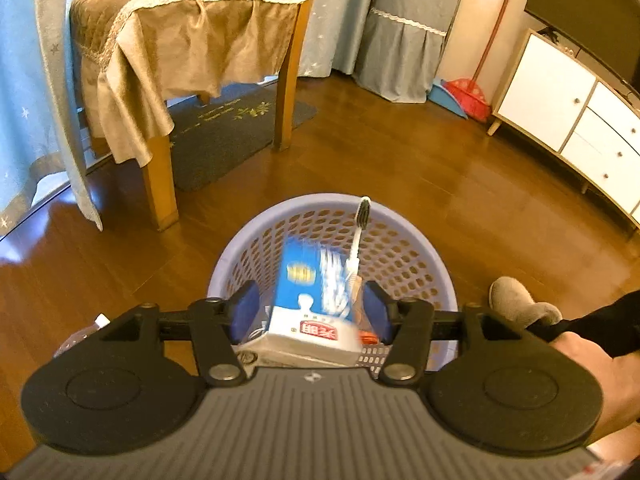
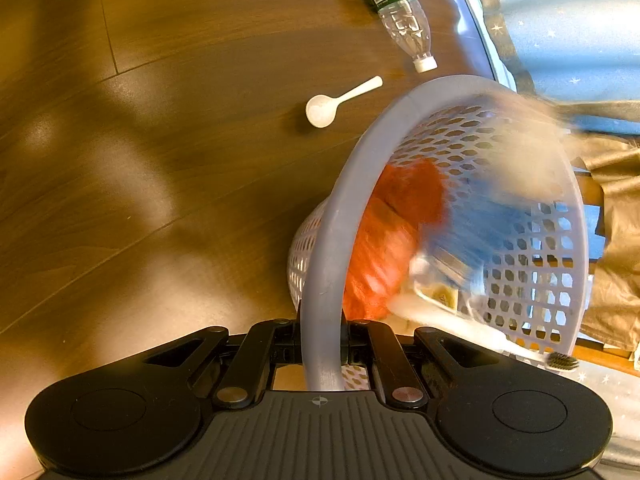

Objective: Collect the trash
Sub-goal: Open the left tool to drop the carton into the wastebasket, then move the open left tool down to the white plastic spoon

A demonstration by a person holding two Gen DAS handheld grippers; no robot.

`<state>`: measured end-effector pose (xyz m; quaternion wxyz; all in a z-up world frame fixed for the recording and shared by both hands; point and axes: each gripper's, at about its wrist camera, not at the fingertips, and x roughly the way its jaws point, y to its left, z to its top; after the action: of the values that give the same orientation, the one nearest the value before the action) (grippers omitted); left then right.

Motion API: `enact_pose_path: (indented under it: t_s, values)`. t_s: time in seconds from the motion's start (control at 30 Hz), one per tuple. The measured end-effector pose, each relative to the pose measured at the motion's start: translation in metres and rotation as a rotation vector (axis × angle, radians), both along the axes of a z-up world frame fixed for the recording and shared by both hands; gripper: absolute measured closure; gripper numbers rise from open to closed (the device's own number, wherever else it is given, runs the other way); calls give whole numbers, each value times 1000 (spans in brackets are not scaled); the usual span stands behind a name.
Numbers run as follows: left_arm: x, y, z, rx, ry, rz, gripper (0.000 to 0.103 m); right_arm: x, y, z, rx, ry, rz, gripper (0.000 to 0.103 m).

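over the lavender basket (image 1: 404, 240) our left hand-held gripper (image 1: 312, 308) stands released, its blue pads clear on either side of a blue-and-white carton (image 1: 308, 304) that looks blurred, so we judge it is dropping in. a toothbrush (image 1: 360, 228) leans against the far wall of the basket, head up. our right hand-held gripper (image 2: 320, 344) is clenched on the basket rim (image 2: 340, 216), holding it tilted; orange wrapping (image 2: 388, 240) lies inside. so the step in hand is letting go of the carton into the basket. still out on the floor are a white spoon (image 2: 340, 102) and, beyond it, a clear bottle (image 2: 400, 12) on its side, both close to the rim. next we would take the left gripper clear of the basket, bring it over the spoon with jaws wide, and come down low, since the spoon lies flat on the boards and its thin handle gives little to pinch.
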<state>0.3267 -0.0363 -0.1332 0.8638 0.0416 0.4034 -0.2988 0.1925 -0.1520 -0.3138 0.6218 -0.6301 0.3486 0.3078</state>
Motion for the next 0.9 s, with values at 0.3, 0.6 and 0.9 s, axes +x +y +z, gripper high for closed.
enact_pose_path:
  t_s: [0.3,0.6,0.9]
  values:
    - [4,19,-4,19,21,52,51,0,-1,-1,-1,-1,1,99]
    - [10,52,-12,69,24,128,51,0,-1,-2,-1,-3,1,99]
    - [17,99,-37,173,28,222,51,8,-4,-5,-9,-23,-14,98]
